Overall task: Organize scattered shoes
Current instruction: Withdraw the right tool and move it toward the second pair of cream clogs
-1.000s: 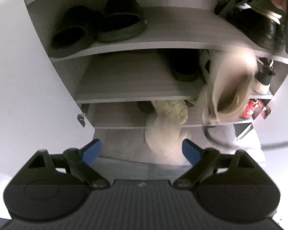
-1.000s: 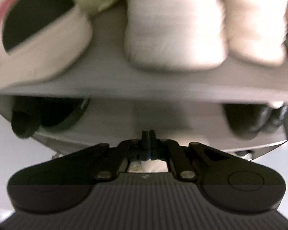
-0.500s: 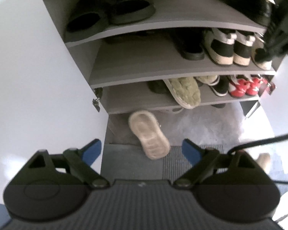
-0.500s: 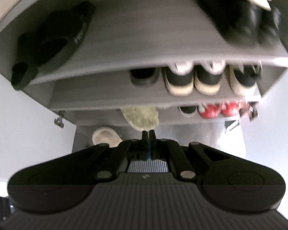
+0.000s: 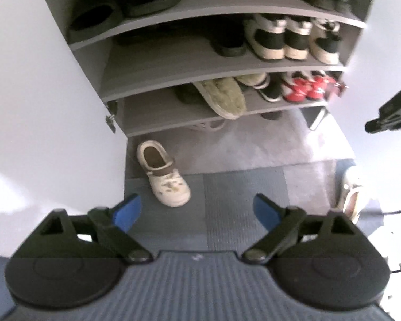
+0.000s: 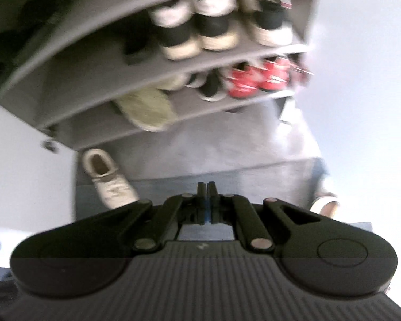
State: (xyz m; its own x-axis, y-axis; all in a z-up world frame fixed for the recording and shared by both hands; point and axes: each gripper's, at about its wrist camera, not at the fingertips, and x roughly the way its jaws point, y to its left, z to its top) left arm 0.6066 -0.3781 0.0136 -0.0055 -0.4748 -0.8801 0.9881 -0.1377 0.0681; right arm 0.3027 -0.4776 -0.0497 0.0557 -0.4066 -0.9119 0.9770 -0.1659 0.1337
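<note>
Below me a ribbed blue-grey floor mat (image 5: pixel 243 200) lies against a paler grey carpet strip (image 5: pixel 254 144). White cabinet door (image 5: pixel 40 85) stands open at left, small metal hinge (image 5: pixel 110 119) on its edge.

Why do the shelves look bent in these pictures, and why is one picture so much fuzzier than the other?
Both views come through fisheye lenses, which bow the straight shelves. Left wrist view: fairly sharp, the cream clog on the floor is crisp, with white wall glare at the edges. Right wrist view: smeared with motion blur, so the red shoes lose detail.
</note>
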